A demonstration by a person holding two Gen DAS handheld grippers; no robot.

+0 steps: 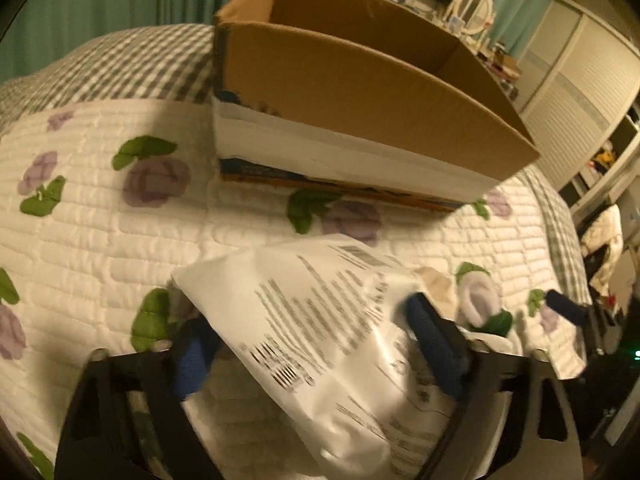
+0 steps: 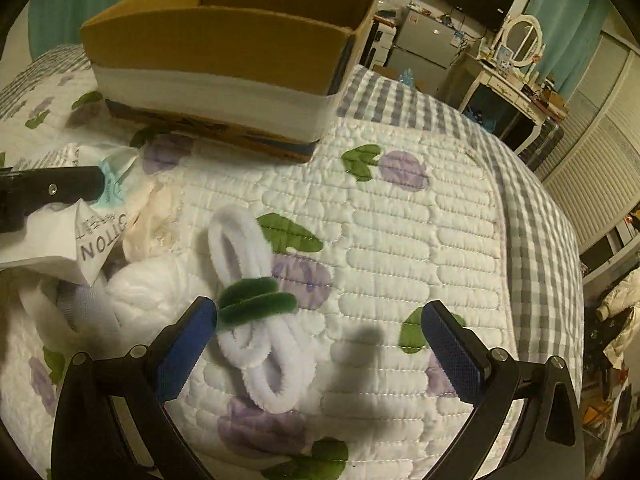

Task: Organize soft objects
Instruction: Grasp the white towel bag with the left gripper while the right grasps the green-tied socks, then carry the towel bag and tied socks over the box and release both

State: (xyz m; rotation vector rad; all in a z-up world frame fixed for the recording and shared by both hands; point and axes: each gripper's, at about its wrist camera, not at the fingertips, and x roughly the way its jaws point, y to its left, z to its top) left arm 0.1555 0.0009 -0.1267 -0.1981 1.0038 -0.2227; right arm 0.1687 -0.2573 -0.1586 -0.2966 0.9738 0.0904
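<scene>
Pkg: white printed soft pack (image 1: 320, 320) clamped betw. left gripper (image 1: 316, 344) pads, above quilt (image 1: 100, 240).
Chenille bundle: white/green (image 2: 256, 304), on quilt, touching right gripper (image 2: 320, 344) left pad; jaws wide apart.
Box: cardboard (image 1: 360, 92) beyond.

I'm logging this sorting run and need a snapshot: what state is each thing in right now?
left gripper: shut on the white plastic package, lifted off the quilt.
right gripper: open, over the quilt.
white fuzzy bundle: lying on the quilt, bound by a green band.
cardboard box: upright, open-topped; contents not visible.
</scene>
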